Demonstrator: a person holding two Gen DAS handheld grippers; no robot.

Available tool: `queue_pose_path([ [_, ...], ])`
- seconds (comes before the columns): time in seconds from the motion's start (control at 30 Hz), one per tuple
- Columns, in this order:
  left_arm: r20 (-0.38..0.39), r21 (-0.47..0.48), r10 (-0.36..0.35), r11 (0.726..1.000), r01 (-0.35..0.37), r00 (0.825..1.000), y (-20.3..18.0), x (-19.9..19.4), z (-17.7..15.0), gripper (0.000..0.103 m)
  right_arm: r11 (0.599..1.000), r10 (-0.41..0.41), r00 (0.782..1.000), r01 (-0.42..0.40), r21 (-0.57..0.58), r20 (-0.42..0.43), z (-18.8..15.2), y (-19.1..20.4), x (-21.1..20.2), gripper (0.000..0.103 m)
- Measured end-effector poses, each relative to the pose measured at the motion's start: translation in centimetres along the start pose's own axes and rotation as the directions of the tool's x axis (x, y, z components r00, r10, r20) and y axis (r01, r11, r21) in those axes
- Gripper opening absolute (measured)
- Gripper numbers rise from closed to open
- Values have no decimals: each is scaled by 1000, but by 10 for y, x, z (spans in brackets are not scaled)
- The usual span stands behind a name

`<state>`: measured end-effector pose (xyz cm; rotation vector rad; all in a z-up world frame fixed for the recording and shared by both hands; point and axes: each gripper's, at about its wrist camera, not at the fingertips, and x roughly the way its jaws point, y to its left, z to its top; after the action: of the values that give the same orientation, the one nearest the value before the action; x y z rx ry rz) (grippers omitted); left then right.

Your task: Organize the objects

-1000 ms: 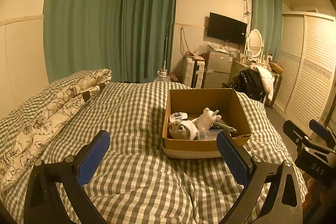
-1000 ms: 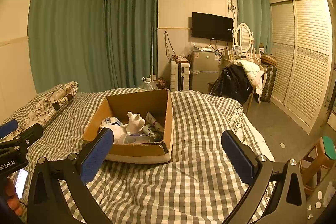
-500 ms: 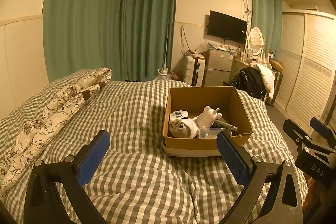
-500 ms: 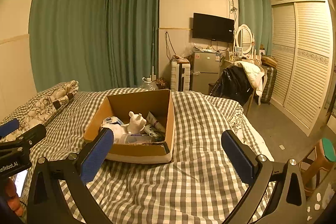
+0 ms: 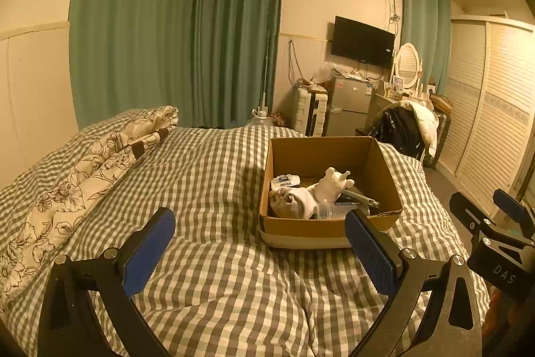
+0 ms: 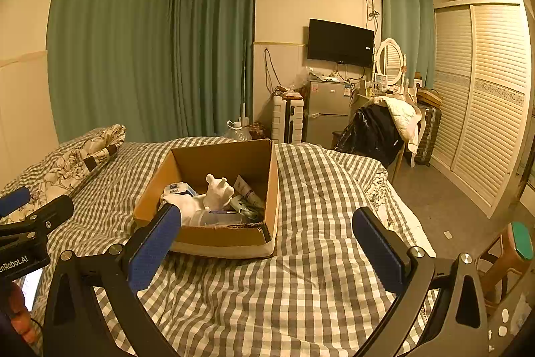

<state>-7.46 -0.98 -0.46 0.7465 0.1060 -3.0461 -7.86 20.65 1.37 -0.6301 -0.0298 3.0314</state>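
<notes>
My left gripper (image 5: 260,245) hangs over the checked bedcover (image 5: 207,283), jaws spread wide with nothing between the blue pads (image 5: 148,251). My right gripper (image 6: 267,243) stands the same: fully parted, empty, above the same cover. From the left wrist view, the right gripper shows at 3 o'clock; from the right wrist view, the left one shows at 9 o'clock.

Beyond the pads, the open cardboard box (image 5: 302,228) sits on the bedcover, at 1 o'clock for the left gripper and 11 o'clock for the right (image 6: 220,238). Neither gripper touches it. Inside lie a white figurine (image 5: 332,186), a grey-white soft bundle (image 5: 291,201), a tissue pack (image 5: 284,181) and further items I cannot identify.

At 10 o'clock, a floral quilt (image 5: 77,176) lies along the bed edge. Farther back: green curtains (image 5: 174,32), a wall television (image 5: 362,44) and a small fridge (image 5: 347,106).
</notes>
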Motion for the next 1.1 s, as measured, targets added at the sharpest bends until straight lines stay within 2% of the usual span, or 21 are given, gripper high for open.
queue_pose_path([
  [1.1,14,13,12,1000,-12,1000,-2,-3,-1,103,1000,-1,1000,1,-2,-14,-6,1,0,103],
])
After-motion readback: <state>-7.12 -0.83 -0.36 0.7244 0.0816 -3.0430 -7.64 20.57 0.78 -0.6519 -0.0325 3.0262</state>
